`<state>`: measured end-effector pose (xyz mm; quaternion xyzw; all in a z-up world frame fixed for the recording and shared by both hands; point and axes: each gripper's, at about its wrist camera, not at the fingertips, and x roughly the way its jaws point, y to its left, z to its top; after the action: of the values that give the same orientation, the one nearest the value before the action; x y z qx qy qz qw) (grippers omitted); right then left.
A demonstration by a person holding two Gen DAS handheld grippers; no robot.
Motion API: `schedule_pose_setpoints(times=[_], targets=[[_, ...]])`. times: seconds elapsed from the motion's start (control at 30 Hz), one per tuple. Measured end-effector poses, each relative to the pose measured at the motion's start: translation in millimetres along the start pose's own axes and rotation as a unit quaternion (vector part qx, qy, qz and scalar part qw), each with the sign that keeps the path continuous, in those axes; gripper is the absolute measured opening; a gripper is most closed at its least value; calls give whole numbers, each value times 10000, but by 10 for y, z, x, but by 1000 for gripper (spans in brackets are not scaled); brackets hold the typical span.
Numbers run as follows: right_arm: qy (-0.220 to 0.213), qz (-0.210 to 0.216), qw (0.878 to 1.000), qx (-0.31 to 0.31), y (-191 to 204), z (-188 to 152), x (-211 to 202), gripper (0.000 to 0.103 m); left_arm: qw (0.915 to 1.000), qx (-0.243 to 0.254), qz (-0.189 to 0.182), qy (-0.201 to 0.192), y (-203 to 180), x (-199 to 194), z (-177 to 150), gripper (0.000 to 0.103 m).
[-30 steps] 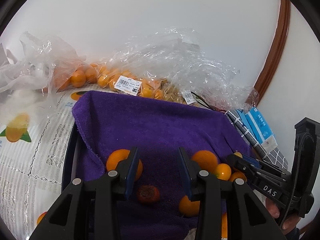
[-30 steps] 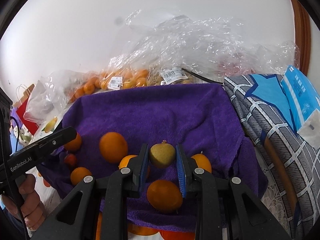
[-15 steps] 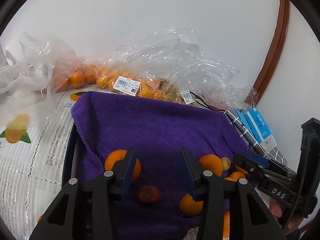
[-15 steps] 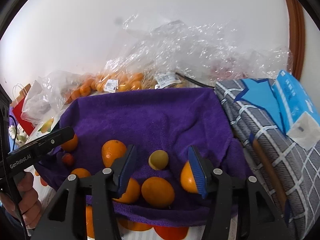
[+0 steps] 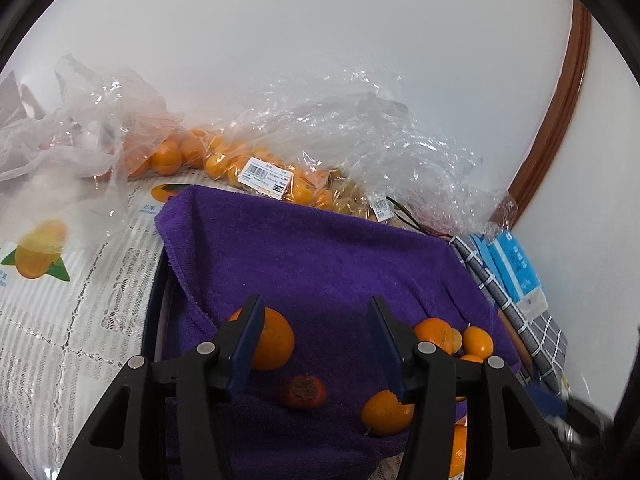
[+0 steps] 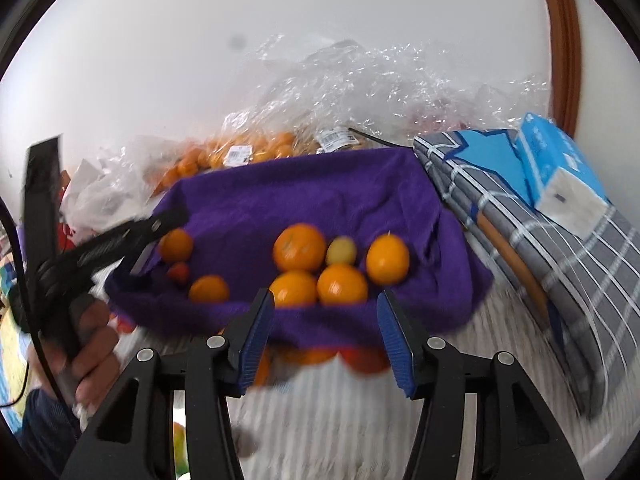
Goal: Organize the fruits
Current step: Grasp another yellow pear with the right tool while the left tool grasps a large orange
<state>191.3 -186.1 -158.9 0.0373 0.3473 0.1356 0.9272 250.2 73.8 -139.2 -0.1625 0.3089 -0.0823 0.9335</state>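
Note:
A purple towel [image 5: 320, 264] lies over a tray and holds several oranges. My left gripper [image 5: 316, 336] is open and empty above the towel's near part, with an orange [image 5: 274, 338] by its left finger, a small red persimmon [image 5: 302, 391] below the gap and another orange [image 5: 386, 412] by its right finger. My right gripper [image 6: 325, 330] is open and empty at the towel's [image 6: 300, 192] front edge. Beyond it lie several oranges [image 6: 300, 248] and a small yellow fruit [image 6: 341, 251]. The left gripper also shows in the right wrist view [image 6: 140, 236].
Clear plastic bags of oranges [image 5: 256, 164] lie behind the towel by the white wall. A folded grey checked cloth [image 6: 560, 248] with a blue tissue pack [image 6: 560, 168] lies to the right. A lace tablecloth with fruit prints [image 5: 60, 292] covers the table at left.
My right gripper let go of the small yellow fruit onto the towel, opened wide and pulled back to the towel's front edge. The left gripper opened a little wider and stayed in place.

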Motion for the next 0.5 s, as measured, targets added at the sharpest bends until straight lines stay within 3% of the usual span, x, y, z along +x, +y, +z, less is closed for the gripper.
schedule_pose_setpoints(times=[0.2, 0.5], targets=[[277, 178, 9993, -178, 348, -346, -173, 38, 9986, 347, 266, -305, -90, -226, -48, 51], [675, 21, 9966, -468, 648, -618, -5, 36, 9982, 313, 342, -381, 143, -767, -278, 54]])
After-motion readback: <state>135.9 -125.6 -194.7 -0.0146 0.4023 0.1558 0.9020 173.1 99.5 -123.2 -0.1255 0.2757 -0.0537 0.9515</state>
